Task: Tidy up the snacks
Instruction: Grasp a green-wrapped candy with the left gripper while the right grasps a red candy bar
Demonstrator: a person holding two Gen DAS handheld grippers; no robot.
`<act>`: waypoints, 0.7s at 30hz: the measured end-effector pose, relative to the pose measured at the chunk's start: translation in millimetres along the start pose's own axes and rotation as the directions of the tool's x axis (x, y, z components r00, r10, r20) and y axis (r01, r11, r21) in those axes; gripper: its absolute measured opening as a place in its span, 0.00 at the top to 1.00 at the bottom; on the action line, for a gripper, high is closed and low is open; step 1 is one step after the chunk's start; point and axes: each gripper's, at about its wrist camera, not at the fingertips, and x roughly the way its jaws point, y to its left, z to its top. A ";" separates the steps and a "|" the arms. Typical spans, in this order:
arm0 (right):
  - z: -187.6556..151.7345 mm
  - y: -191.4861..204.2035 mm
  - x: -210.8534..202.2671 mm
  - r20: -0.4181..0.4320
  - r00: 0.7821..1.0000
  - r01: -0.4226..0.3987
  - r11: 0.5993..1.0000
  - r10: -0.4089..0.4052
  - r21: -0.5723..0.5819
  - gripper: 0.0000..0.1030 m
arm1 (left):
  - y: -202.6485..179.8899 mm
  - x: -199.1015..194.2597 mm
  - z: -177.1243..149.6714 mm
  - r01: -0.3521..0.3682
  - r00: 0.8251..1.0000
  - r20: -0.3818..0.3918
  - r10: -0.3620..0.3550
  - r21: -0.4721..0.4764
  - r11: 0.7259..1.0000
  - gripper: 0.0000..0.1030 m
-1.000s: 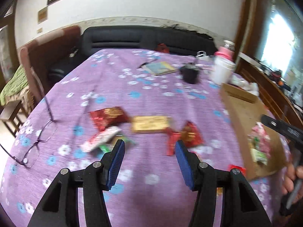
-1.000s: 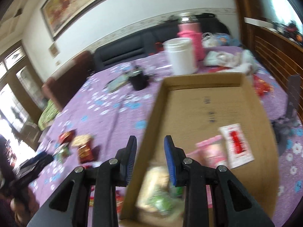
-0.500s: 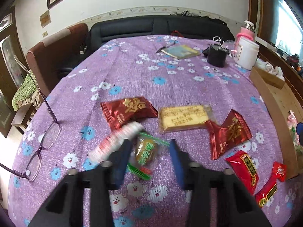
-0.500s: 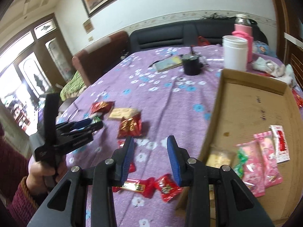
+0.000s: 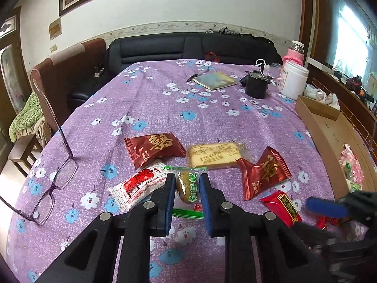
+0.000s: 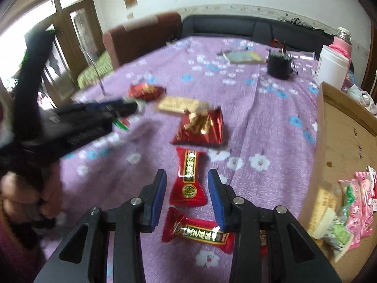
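Note:
Several wrapped snacks lie on the purple flowered tablecloth (image 5: 165, 108). My left gripper (image 5: 187, 176) is shut on a green-wrapped cake (image 5: 188, 189), which lies on the cloth beside a white and red packet (image 5: 139, 185). Two red foil packs (image 5: 154, 149) (image 5: 266, 172) and a yellow cake (image 5: 214, 155) lie just beyond. My right gripper (image 6: 186, 176) hangs over a red candy (image 6: 188, 184); its jaws are closing with the candy between them, pads apart from it. Another red candy (image 6: 198, 232) lies under its fingers. The cardboard box (image 6: 341, 141) at the right holds several snacks.
Glasses (image 5: 47, 188) lie near the table's left edge. At the far end stand a white jar (image 5: 294, 80), a black cup (image 5: 256, 87) and a notebook (image 5: 214, 80). A dark sofa (image 5: 188, 47) and a brown chair (image 5: 70, 70) stand behind the table.
My left gripper came down and closed on the green-wrapped cake. My right gripper swung left from over the box to the red candies on the cloth.

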 end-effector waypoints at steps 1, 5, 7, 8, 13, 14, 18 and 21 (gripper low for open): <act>-1.7 1.8 6.0 -0.015 1.000 0.011 1.000 -0.011 -0.009 0.75 | -0.5 -1.0 -0.1 0.005 1.000 0.003 -0.005 -0.001 1.000 0.79; -4.8 1.9 6.4 -0.015 1.000 0.016 1.000 -0.016 -0.013 0.78 | -1.4 -8.3 -0.2 0.029 0.999 0.028 -0.029 -0.003 1.000 0.79; -5.2 -2.1 -0.5 0.000 1.000 -0.023 1.000 0.023 0.015 0.79 | -0.6 -12.0 0.7 0.046 0.998 0.041 -0.046 -0.009 0.999 0.79; -5.3 -3.5 -4.2 0.007 0.999 -0.036 0.999 0.036 0.025 0.79 | -0.6 -13.1 0.9 0.048 0.998 0.045 -0.047 -0.011 0.999 0.79; -0.5 -9.7 -18.9 0.061 0.994 -0.099 0.993 0.095 0.066 0.99 | -2.3 -15.4 0.7 0.058 0.997 0.050 -0.057 -0.010 0.998 0.79; 0.0 -12.0 -20.6 0.068 0.992 -0.109 0.991 0.104 0.080 0.99 | -2.8 -15.1 0.4 0.057 0.997 0.049 -0.057 -0.010 0.998 0.79; -1.7 -9.7 -15.4 0.024 0.994 -0.104 0.993 0.103 0.057 0.99 | -5.1 -13.2 -0.4 0.055 0.998 0.039 -0.055 -0.004 0.998 0.79; -1.9 -7.5 -14.5 0.025 0.995 -0.093 0.995 0.092 0.047 0.96 | -6.4 -12.9 -0.4 0.054 0.998 0.040 -0.054 0.000 0.999 0.79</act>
